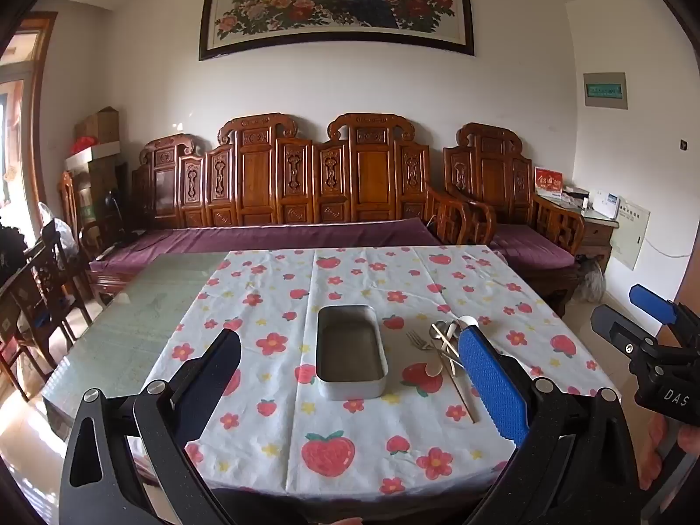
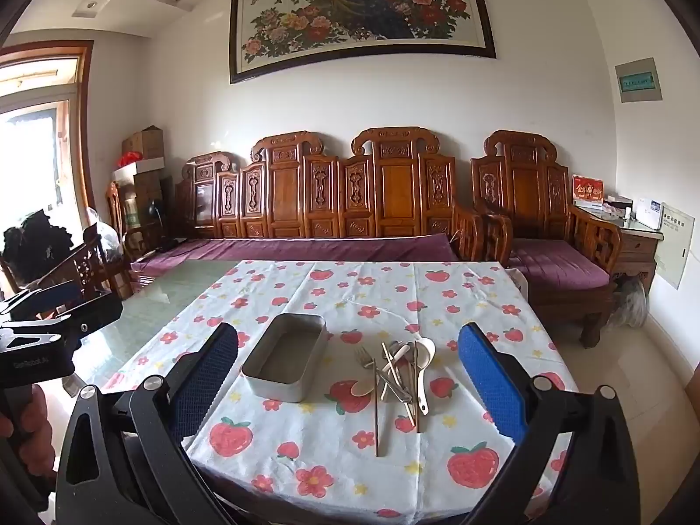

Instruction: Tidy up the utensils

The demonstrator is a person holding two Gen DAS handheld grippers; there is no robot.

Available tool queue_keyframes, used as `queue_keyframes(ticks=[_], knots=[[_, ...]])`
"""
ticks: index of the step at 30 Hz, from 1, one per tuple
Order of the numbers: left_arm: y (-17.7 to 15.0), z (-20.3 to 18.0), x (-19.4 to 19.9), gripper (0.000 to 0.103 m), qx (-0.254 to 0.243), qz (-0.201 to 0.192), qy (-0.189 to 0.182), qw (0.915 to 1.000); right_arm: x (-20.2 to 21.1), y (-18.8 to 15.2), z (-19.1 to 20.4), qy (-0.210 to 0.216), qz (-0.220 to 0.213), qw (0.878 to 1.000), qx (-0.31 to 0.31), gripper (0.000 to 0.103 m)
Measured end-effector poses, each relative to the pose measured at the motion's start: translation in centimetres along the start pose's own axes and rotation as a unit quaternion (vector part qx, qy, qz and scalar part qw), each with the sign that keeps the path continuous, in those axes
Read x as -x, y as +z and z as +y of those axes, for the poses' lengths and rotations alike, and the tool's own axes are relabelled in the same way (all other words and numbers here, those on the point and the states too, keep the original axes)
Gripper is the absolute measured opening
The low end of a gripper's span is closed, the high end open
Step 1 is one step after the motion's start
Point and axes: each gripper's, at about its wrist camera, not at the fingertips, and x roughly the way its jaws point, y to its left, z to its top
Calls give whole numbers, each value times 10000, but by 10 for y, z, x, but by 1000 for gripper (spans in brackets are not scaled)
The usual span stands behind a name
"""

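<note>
While both of my grippers hang wide open and empty over the near edge of the table [image 2: 183, 280], nothing of the job is done yet. The left gripper [image 1: 350, 376] faces the empty metal tin [image 1: 350, 350]; the right gripper [image 2: 350, 372] looks onto the pile of utensils [image 2: 396, 372], which lies on the strawberry cloth [image 2: 328, 459] just beside the tin, on its right.

My worry is the tangle: fork [image 2: 363, 356], white ceramic spoon [image 2: 425, 361], chopsticks [image 2: 376, 411] and the rest cross one another, so pinching one piece could drag or flick its neighbours (the thin chopsticks look likeliest to slip). The light tin may also slide if nudged.

From the left wrist view my own blue pad hides part of the pile, and I cannot count the pieces for certain.
</note>
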Motion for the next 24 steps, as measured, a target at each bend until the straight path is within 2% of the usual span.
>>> queue_keyframes(ticks=[24], knots=[[3, -3, 6, 97, -4, -52, 17, 10000, 3, 1, 0, -1, -48, 10000, 2, 101]])
